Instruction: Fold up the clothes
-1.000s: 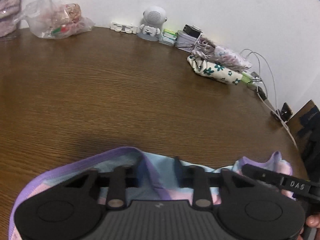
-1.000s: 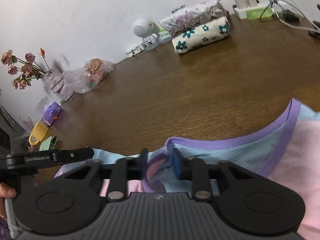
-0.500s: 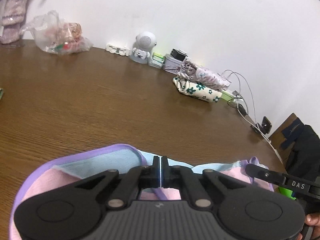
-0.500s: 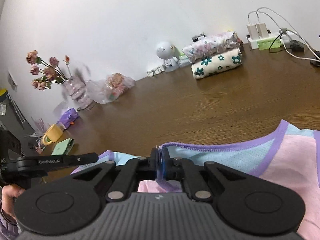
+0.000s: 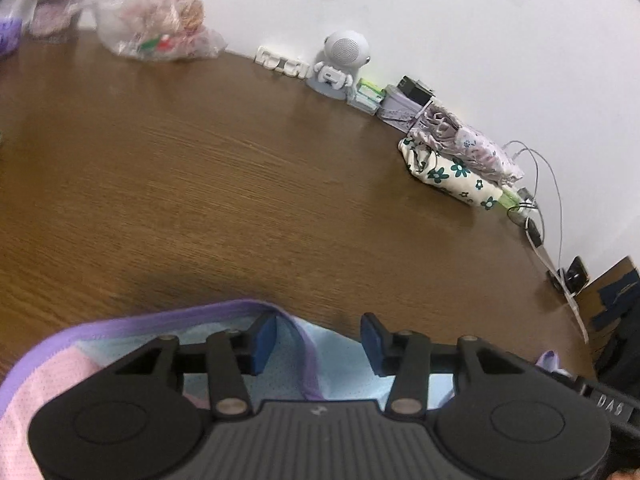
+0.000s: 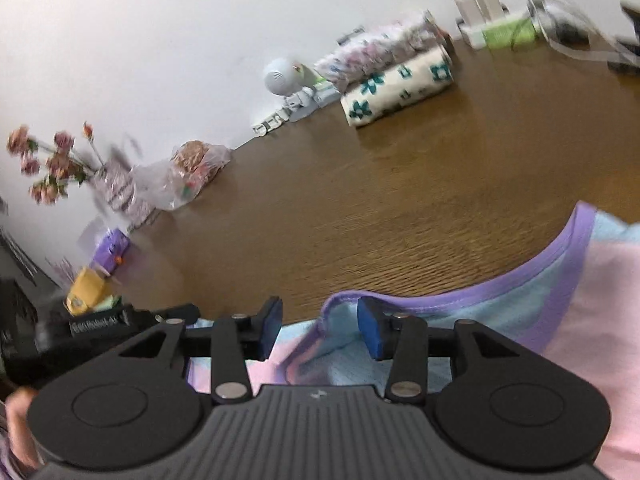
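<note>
both the left gripper [image 5: 318, 342] and right gripper [image 6: 318, 328] have just been opening, released; the garment's [image 5: 280, 364] purple hem lies between each one's jaws, seemingly untouched.

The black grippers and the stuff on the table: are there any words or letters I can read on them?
"DAS": white letters on the black bar at the right edge of the left wrist view.
White print on the black bar at the left of the right wrist view: too blurred to read.
The little boxes by the wall: too small to read.
</note>
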